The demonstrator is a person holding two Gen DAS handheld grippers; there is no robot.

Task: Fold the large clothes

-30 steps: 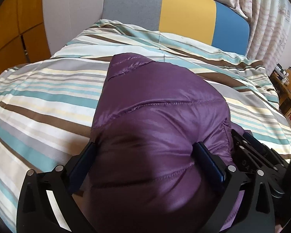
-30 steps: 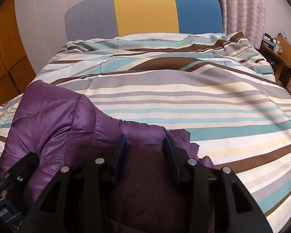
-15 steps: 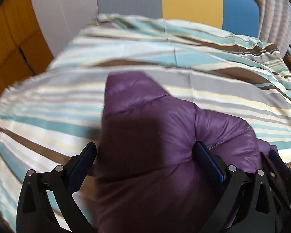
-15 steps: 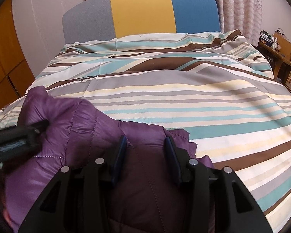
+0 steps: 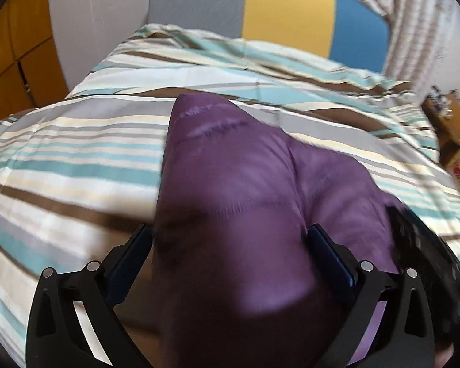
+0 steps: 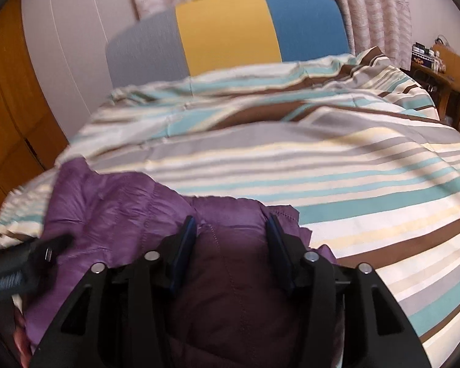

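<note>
A purple quilted jacket (image 5: 239, 184) lies bunched on the striped bed. A thick fold of it fills my left gripper (image 5: 230, 236), whose jaws stand wide and press on it from both sides. The fold rises in front of the camera and hides the bed behind it. My right gripper (image 6: 231, 224) has the jacket's (image 6: 113, 202) darker edge between its pads; its jaws are opening while the fabric still fills the gap. The two grippers are close together: the right one shows as a blurred black shape (image 5: 429, 260) in the left wrist view, the left one (image 6: 30, 254) in the right wrist view.
The striped duvet (image 6: 352, 184) covers the whole bed up to a grey, yellow and blue headboard (image 6: 230, 30). Orange wardrobe doors (image 5: 18, 61) stand on the left, a curtain (image 6: 377, 9) and a cluttered wooden side table (image 6: 444, 67) on the right.
The left gripper swung with the jacket fold still in it, and it shows further in at the left of the right wrist view. The right gripper's jaws have widened a little around the jacket.
</note>
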